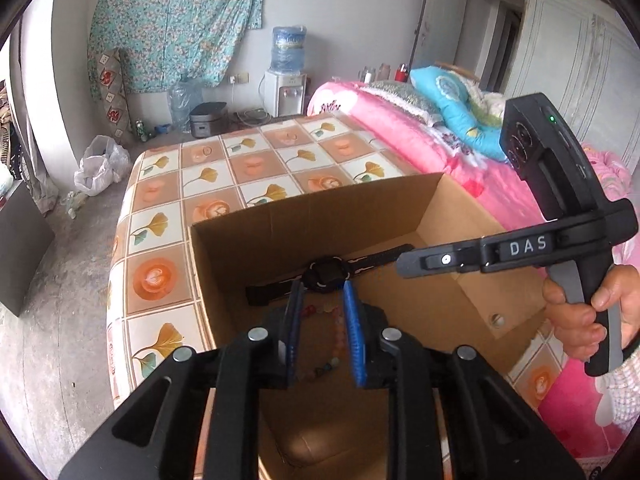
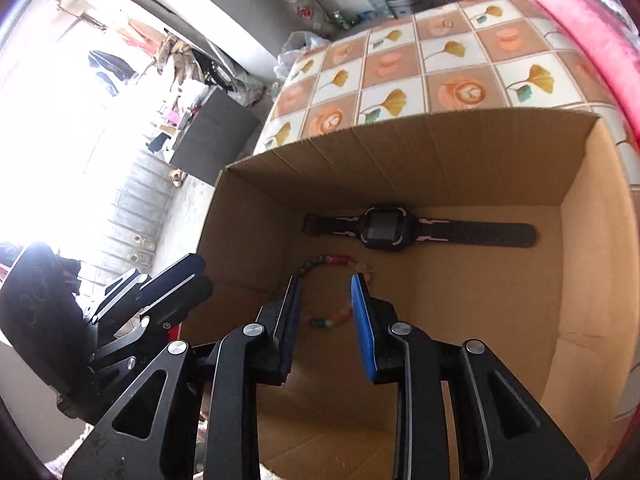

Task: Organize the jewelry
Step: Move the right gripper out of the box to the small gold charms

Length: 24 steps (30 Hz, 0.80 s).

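An open cardboard box (image 1: 304,220) (image 2: 400,148) stands on a tiled-pattern table. On its floor lie a black watch (image 1: 326,274) (image 2: 384,227) and a bracelet of coloured beads (image 1: 338,332) (image 2: 334,260), just nearer than the watch. My left gripper (image 1: 320,288) is open and empty above the bracelet, its blue pads (image 1: 351,320) either side of it. My right gripper (image 2: 326,280) is open and empty over the box, its blue pads (image 2: 362,312) framing the bracelet. It shows from the side in the left wrist view (image 1: 404,264), above the box's right part.
The table (image 1: 248,168) (image 2: 440,64) stretches beyond the box. A bed with a pink quilt (image 1: 400,120) runs along the right. A water dispenser (image 1: 286,76), a rice cooker (image 1: 208,118) and a white bag (image 1: 100,164) stand on the floor at the far wall.
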Motion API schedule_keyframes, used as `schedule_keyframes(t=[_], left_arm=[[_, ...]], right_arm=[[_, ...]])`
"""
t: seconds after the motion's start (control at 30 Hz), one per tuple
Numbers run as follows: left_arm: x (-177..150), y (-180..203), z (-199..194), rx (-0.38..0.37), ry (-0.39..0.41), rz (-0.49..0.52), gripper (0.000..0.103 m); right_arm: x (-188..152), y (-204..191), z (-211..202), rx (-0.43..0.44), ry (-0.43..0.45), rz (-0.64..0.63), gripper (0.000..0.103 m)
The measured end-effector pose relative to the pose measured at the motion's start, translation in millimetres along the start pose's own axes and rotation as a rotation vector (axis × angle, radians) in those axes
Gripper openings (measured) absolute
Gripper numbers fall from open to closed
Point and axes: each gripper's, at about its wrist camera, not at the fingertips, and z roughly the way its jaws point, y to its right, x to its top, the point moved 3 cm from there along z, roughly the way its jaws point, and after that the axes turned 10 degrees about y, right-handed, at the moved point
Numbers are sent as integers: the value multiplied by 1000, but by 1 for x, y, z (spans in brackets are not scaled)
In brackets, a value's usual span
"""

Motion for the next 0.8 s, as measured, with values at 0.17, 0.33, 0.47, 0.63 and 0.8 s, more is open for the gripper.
schedule_keyframes(t=[0.17, 0.33, 0.47, 0.63, 0.8], left_arm=[[-19, 4, -73, -93, 152, -18, 23], [-62, 12, -113, -183, 155, -47, 25], [-107, 26, -100, -196, 31, -60, 36], [-153, 50, -56, -83, -106, 71, 36], [-174, 62, -22, 19, -149, 218, 36]], right_arm=[[-25, -11, -69, 108, 140, -84, 31], [-71, -12, -108, 183, 209, -111, 31], [-112, -1, -95, 160, 179, -31, 32], [-150, 23, -51, 100, 84, 120, 32], [-165, 30, -31, 47, 26, 142, 32]])
